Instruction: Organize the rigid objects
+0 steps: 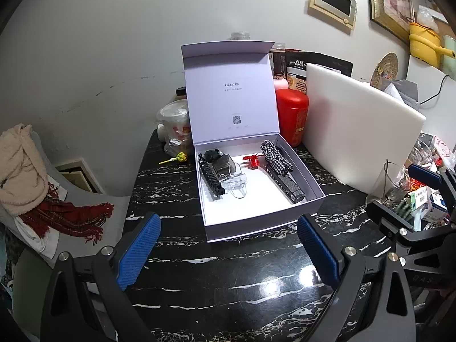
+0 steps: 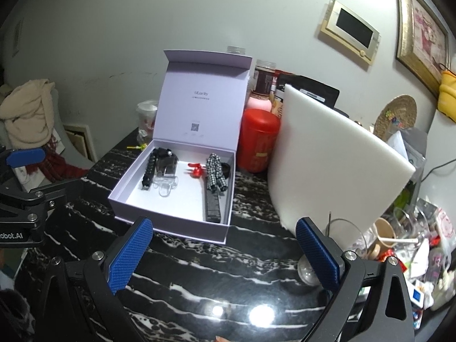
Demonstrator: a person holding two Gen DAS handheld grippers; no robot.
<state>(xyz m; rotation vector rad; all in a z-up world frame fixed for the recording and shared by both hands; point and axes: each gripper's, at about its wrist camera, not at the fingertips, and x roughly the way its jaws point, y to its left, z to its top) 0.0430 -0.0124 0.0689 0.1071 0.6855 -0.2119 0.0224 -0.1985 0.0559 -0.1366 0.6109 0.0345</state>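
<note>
A pale lilac gift box (image 1: 256,222) (image 2: 171,229) stands on the black marble table with its lid upright. Inside lie a black comb-like clip (image 1: 211,178) (image 2: 148,173), a dark grey clip (image 1: 221,162) (image 2: 166,161), a clear plastic clip (image 1: 236,186) (image 2: 165,186), a small red clip (image 1: 252,162) (image 2: 195,171), a black-and-white checked bow (image 1: 275,156) (image 2: 215,172) and a long black bar (image 1: 287,186) (image 2: 213,208). My left gripper (image 1: 228,248) stands open just in front of the box, holding nothing. My right gripper (image 2: 225,253) is also open and holds nothing, near the box's front right corner.
A white foam board (image 1: 359,122) (image 2: 327,156) leans right of the box, a red canister (image 1: 292,114) (image 2: 258,139) behind it. A wine glass (image 1: 390,182) and clutter crowd the right edge. A bagged cup (image 1: 175,125) and lollipop (image 1: 178,158) sit left; a chair with scarves (image 1: 42,193) stands beyond.
</note>
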